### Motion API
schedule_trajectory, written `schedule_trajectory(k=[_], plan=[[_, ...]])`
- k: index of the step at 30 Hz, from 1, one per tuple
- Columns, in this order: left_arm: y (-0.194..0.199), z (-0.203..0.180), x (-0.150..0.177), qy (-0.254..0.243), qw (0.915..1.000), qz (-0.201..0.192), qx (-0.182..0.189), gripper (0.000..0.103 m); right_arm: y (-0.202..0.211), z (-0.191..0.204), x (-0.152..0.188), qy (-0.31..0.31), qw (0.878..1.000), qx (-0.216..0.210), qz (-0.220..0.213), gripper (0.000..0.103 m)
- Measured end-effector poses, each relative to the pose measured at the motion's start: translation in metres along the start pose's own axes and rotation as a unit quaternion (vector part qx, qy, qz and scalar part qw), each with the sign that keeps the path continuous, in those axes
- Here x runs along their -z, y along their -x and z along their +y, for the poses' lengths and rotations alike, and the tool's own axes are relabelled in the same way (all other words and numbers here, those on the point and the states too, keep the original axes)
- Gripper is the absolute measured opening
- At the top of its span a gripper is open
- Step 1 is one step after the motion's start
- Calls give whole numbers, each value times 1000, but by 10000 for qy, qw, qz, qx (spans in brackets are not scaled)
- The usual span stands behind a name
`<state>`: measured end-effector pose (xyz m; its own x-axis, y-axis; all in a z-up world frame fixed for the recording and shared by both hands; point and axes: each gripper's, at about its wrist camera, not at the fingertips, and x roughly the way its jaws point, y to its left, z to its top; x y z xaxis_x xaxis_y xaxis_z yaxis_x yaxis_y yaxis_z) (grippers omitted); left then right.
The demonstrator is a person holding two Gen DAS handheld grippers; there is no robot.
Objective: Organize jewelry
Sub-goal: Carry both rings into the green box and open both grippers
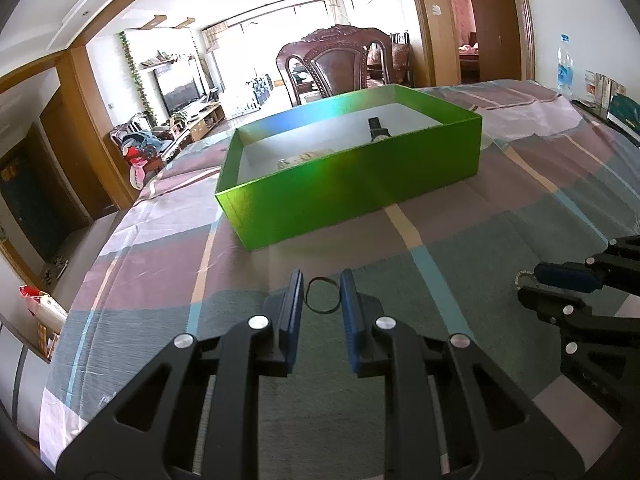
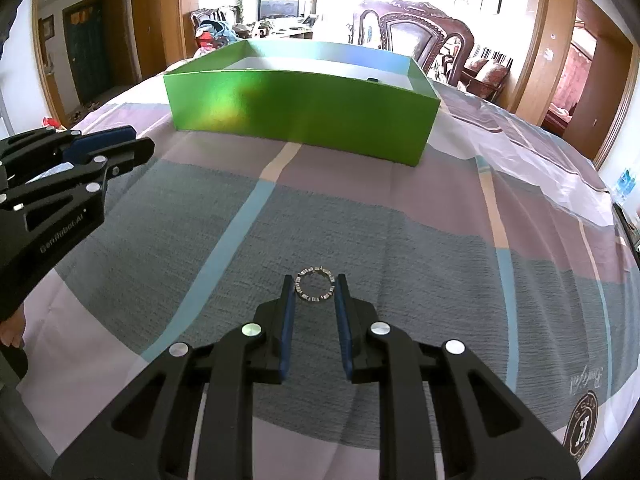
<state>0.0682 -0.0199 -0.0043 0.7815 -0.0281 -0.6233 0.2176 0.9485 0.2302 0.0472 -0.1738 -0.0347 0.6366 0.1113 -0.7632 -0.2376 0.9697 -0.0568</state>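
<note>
A thin black ring [image 1: 322, 295] lies on the checked tablecloth between the tips of my left gripper [image 1: 322, 278], whose jaws stand open around it. A silver studded ring [image 2: 315, 284] lies between the tips of my right gripper [image 2: 314, 282], also open around it. The green box [image 1: 352, 168] stands beyond both grippers; inside it I see a black watch [image 1: 377, 130] and a pale piece of jewelry [image 1: 304, 157]. The box also shows in the right wrist view [image 2: 300, 108]. Each gripper shows in the other's view: the right gripper [image 1: 524, 282] and the left gripper [image 2: 140, 148].
The checked tablecloth [image 2: 360, 216] covers the table. A dark wooden chair [image 1: 340, 64] stands behind the box. A water bottle [image 1: 565, 66] and some cartons [image 1: 608, 92] sit at the far right edge.
</note>
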Motion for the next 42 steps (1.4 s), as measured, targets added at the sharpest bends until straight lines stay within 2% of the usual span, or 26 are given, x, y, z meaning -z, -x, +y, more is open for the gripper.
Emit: schedule_trajectory(k=[9,26,42], plan=[[-4,-5,2,-54,9999,110,105,19,-1,0,0,-18,10000,-9,-4,20],[2,-12,4,-216,9997,-43,-84,19,0,0,0,6,10000,-10,-3,20],[-1,-12,5,-217,9997,80,25,19,0,0,0,41,10000,29,-26,20]])
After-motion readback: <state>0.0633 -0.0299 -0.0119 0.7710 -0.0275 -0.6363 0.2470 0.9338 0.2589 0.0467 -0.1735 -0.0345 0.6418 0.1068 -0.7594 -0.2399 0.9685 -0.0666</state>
